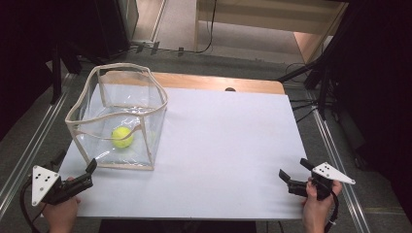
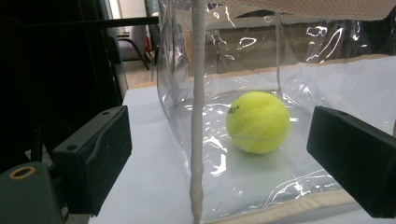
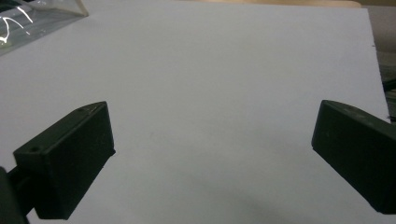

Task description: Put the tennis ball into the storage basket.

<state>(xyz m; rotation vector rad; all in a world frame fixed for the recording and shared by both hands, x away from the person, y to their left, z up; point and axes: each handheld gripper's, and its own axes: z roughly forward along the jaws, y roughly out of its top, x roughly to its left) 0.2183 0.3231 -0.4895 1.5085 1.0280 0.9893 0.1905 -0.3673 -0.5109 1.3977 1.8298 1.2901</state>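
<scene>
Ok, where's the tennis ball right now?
The tennis ball lies inside the clear bag at the table's left in the high view, ahead of the open left gripper.

The clear bag (image 1: 118, 116) stands on the table's (image 1: 228, 145) left part, just before the left gripper (image 1: 90, 171); the sheet rightward lies bare.

My left gripper (image 1: 91, 167) at 7 o'clock, black blocky jaws, grey three-cornered plate with dark dots, black cable, my right gripper (image 1: 295, 171) at 4 o'clock, same black jaws, grey plate, black cable
</scene>
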